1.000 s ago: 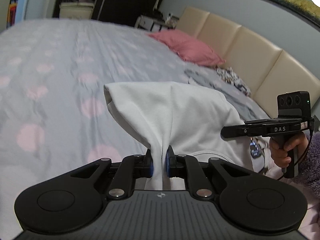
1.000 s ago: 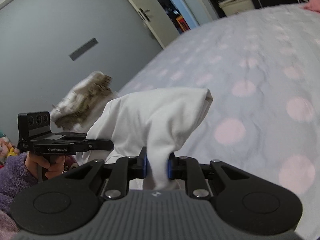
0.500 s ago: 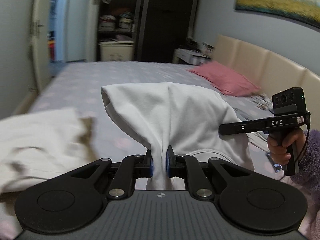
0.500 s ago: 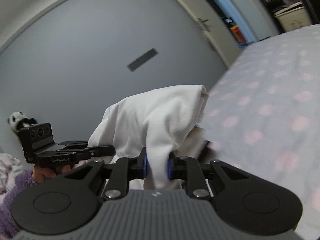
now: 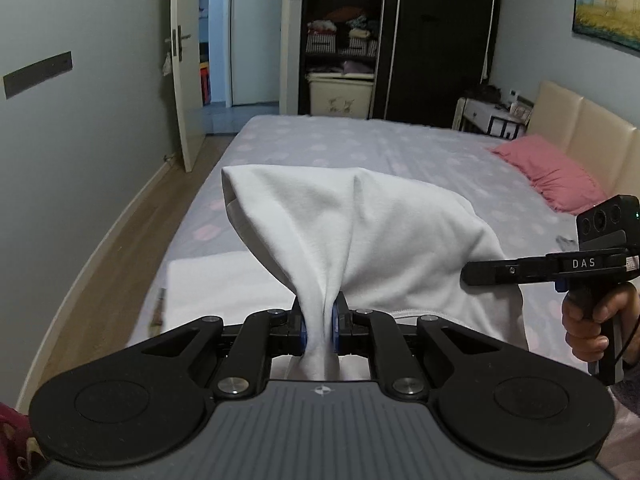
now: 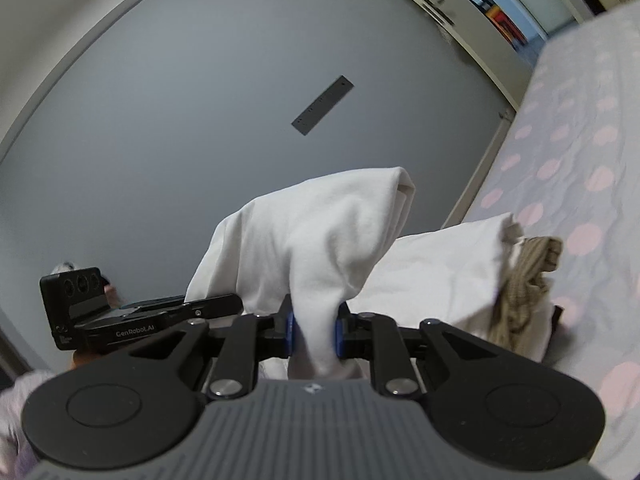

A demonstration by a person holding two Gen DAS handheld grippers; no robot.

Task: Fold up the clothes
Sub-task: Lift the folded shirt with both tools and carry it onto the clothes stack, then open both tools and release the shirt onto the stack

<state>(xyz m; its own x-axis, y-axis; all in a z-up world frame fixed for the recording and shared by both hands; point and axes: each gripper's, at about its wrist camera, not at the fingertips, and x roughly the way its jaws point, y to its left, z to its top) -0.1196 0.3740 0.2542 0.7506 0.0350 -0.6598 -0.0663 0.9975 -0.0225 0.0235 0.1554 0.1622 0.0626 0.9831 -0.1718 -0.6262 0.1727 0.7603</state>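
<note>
1. Left gripper (image 5: 319, 330) — jaws clamped on a bunched pinch of the white garment (image 5: 360, 232); cloth runs up and forward out of the jaws, then drapes right toward the other tool.
2. Right gripper (image 6: 314, 330) — jaws likewise clamped on a pinch of the same garment (image 6: 320, 240); here the cloth fans up and left, toward the left tool.
3. Garment is held off the bed (image 5: 360, 148) between the two grippers, slack between the pinches, its long axis roughly gripper to gripper. No part of the held piece visibly rests on the bed — lower hem is hidden behind the tools.
4. Key relation: the bed lies ahead of and below both jaws. A white item (image 6: 440, 264) and an olive-brown piece (image 6: 528, 280) already lie on its near corner, just right of the right gripper's line.
5. Judgement: the lay-down needs clear bed surface beyond or beside that pile. Right gripper is the nearer one to it, so it risks landing cloth on top of it.
6. Neither pinch looks deep; a sharp tug apart could slip one.
</note>
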